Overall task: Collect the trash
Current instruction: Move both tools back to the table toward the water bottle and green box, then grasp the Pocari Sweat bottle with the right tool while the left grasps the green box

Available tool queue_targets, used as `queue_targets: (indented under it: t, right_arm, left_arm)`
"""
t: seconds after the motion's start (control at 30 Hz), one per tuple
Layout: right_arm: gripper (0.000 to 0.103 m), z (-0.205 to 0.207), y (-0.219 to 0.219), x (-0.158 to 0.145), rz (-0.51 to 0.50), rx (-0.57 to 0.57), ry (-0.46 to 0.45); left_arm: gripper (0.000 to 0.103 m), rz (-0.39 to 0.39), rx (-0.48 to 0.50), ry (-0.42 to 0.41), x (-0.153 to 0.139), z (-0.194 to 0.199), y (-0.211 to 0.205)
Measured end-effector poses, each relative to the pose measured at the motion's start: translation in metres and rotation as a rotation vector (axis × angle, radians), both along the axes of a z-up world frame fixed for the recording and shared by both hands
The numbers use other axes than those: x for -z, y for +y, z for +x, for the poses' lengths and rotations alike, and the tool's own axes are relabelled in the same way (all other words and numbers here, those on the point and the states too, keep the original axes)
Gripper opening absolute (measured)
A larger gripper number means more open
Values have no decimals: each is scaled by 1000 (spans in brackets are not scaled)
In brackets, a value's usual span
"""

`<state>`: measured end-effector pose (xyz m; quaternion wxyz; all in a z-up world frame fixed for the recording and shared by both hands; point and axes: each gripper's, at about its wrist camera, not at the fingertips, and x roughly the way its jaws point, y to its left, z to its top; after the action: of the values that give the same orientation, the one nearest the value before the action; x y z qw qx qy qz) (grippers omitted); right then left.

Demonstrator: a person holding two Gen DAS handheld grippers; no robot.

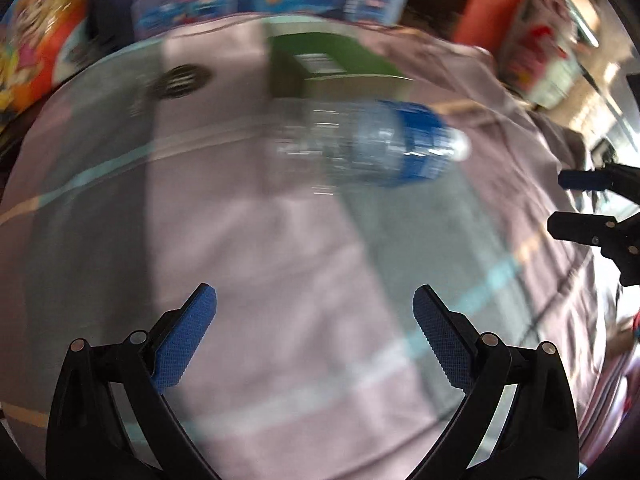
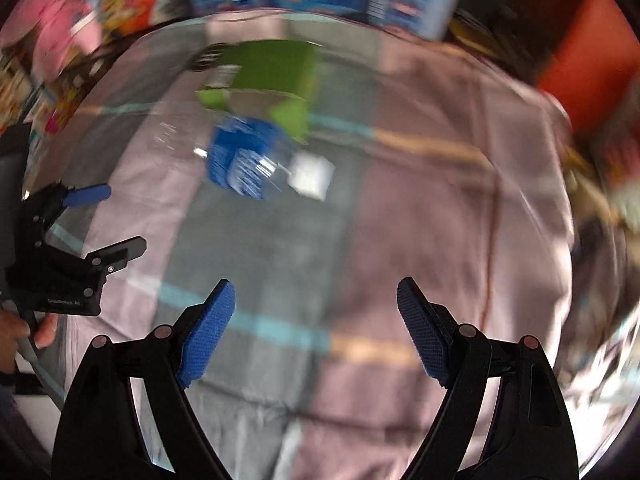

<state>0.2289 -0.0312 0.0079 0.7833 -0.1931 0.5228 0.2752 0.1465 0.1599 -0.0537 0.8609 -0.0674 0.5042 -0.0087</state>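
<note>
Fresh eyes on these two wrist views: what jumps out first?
A clear plastic bottle with a blue label lies on its side mid-table, just in front of a green box. Both grippers, left and right, hang open and empty above the glass-topped table.

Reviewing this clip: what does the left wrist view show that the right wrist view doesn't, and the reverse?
Only the left wrist view shows the plastic bottle whole, lying on its side. Only the right wrist view shows a hand on the left gripper. Both show the green box behind the bottle, the glass-topped table, blurred colourful packages behind, and both grippers open and empty, including the right gripper.
</note>
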Motion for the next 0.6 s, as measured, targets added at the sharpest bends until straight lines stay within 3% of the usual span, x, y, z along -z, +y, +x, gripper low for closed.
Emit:
queue_targets:
  t: [0.33,0.6]
  right_arm:
    - [79,22,107,9,-109,-320,-68]
    - [79,29,135,32,-188,-447,-92]
  left_arm:
    - [99,6,-49,17,7,7,65]
    - [99,-19,-64,17,18,15,72]
